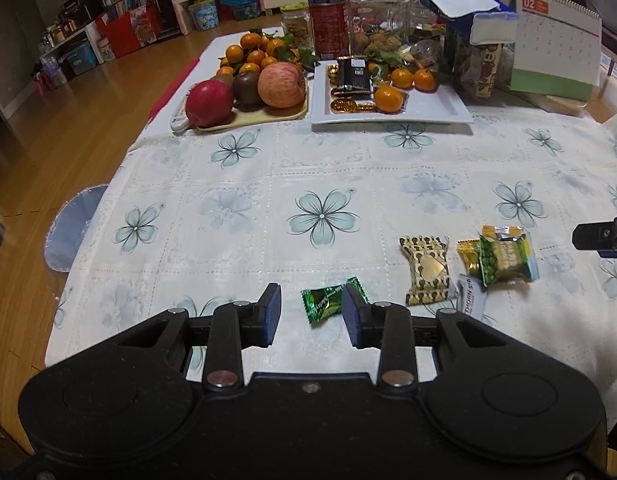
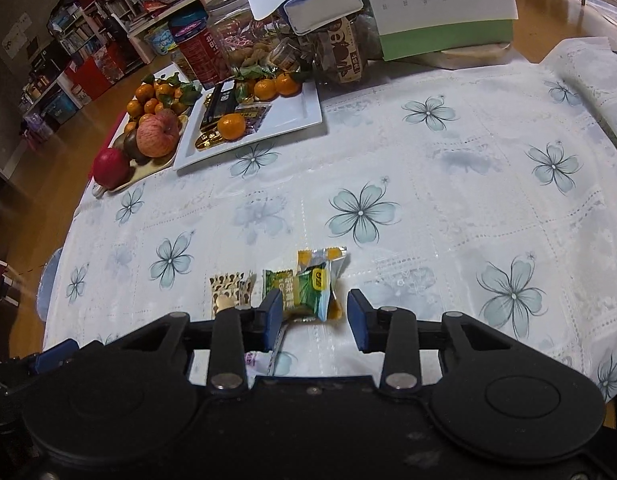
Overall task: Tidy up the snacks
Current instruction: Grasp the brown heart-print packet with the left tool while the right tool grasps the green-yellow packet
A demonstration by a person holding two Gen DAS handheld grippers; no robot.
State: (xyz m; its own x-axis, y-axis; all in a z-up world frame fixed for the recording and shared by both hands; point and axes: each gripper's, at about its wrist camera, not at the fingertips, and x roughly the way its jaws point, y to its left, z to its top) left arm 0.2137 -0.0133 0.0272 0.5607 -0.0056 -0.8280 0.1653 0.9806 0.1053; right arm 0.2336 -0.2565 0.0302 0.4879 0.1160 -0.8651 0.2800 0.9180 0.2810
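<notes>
Left gripper (image 1: 311, 312): jaws stood moderately apart, gripping nothing; small green candy (image 1: 333, 298) lay on the worktop (image 1: 348, 168) between the tips, its right end behind the right pad, contact unclear.
Right gripper (image 2: 314, 316): jaws apart around the green-and-yellow snack packet (image 2: 314, 288); left pad at its edge, right pad clear of it.
Gold patterned packet (image 2: 230, 290): just left of that packet.
White plate (image 1: 436, 108): far side, carrying sweets and tangerines.
</notes>
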